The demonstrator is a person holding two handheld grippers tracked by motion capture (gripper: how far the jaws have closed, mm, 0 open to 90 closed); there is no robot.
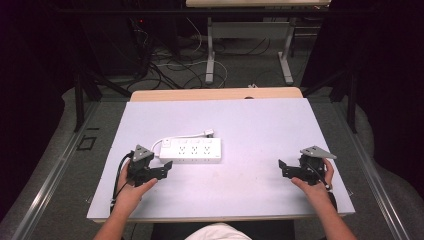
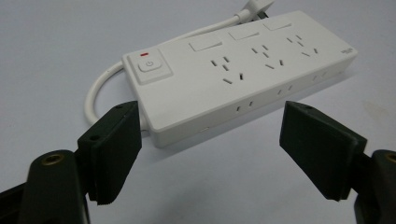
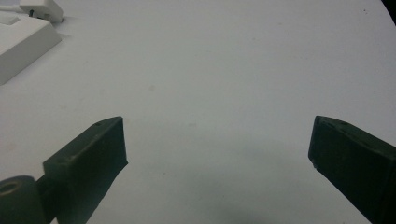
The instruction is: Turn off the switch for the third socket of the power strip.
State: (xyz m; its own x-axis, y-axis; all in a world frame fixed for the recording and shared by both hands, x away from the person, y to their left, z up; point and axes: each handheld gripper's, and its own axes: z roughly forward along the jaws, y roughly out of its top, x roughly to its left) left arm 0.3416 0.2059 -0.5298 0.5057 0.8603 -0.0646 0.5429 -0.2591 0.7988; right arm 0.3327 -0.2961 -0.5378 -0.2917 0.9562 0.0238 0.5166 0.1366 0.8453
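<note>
My left gripper (image 1: 161, 170) sits low over the white table (image 1: 260, 130), at its near left, and its jaws stand apart with nothing pressed between them. No earlier picture backs any motion, so I only say they are parted and empty. Just beyond the tips lies the white power strip (image 1: 190, 150), flat on the table, long side running left to right. In the left gripper view the power strip (image 2: 233, 70) has its near left corner just past my left jaw, apart from both pads, and it stretches off to the far right.

Its top carries a square switch (image 2: 149, 66) with a power symbol, a small red mark just behind it, three blank rectangular covers and three groups of socket slots. A tiny dark mark sits at the far right end; I cannot read it. Its white cord (image 1: 182, 137) loops from the left end, round the far side, and ends in a plug (image 1: 208, 133) lying on the table beyond the strip.

My right gripper (image 1: 289, 169) rests at the near right of the table, well apart from the strip, jaws wide and empty over bare surface.
</note>
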